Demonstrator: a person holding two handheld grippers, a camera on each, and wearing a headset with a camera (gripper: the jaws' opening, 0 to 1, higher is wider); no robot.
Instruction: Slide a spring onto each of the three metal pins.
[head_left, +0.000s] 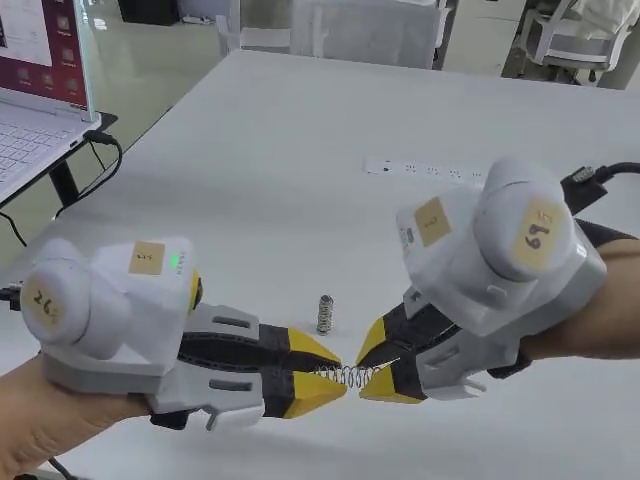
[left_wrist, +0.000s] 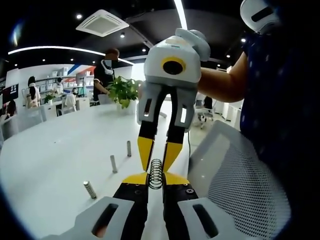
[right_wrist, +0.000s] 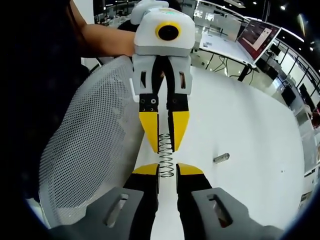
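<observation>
A thin steel spring (head_left: 352, 376) hangs level between my two grippers, just above the white table (head_left: 300, 150). My left gripper (head_left: 335, 385) is shut on one end of the spring (left_wrist: 156, 174). The right gripper (head_left: 375, 365) is shut on the other end of the spring (right_wrist: 165, 155). The yellow tips nearly meet. Just behind them a short pin (head_left: 325, 313) stands upright with a spring on it. In the left gripper view that sprung pin (left_wrist: 90, 190) stands nearest, with two bare pins (left_wrist: 113, 164) (left_wrist: 128, 148) in a row beyond it. The right gripper view has the sprung pin (right_wrist: 221, 158) to one side.
An open laptop (head_left: 30, 90) sits on a stand at the left, its cable trailing down. A white power strip (head_left: 425, 170) lies further back on the table. A grey mesh chair (left_wrist: 235, 180) stands close behind the grippers. People and a plant (left_wrist: 122, 90) are far off.
</observation>
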